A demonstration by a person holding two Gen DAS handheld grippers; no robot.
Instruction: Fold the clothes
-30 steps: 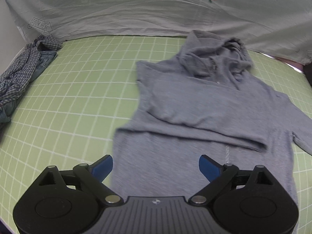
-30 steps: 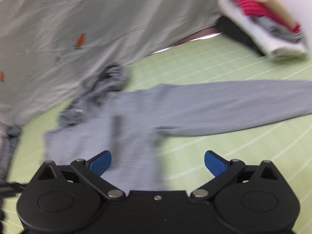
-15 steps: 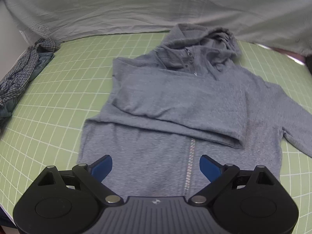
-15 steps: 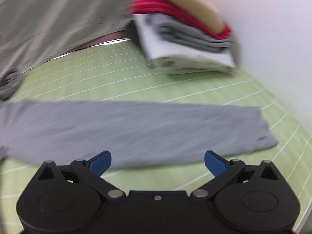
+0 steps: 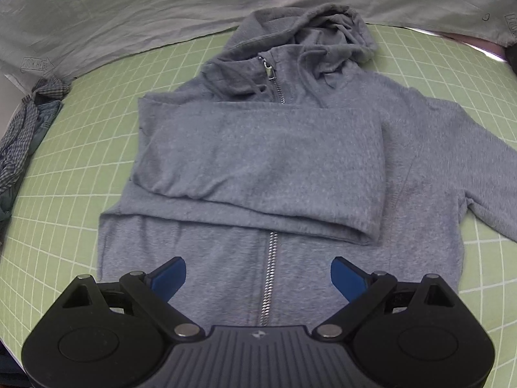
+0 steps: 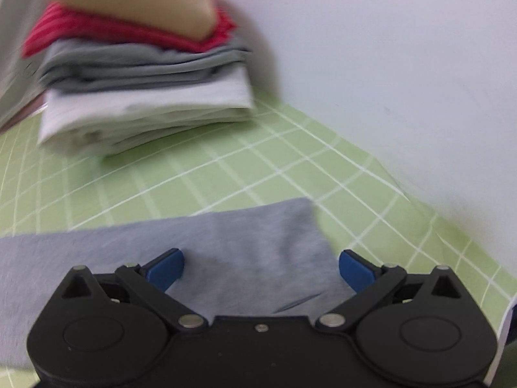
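Grey hoodie [image 5: 278, 168] flat on green table [image 5: 80, 148], one sleeve folded across chest. Soft, limp, mid-weight. Right claw [image 6: 261, 266] spread over other sleeve's cuff [image 6: 278, 239]: best pinch there. Left claw [image 5: 258, 274] spread, empty.

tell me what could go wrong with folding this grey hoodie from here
1. The right gripper hangs open over the cuff end of the grey zip-up hoodie's outstretched sleeve; that view is motion-blurred, so a hasty pinch may catch only an edge and let it slip.
2. The stack of folded clothes sits just beyond the sleeve; a wide swing could topple it.
3. The other sleeve lies loose across the chest, so dragging the hoodie may undo that fold.
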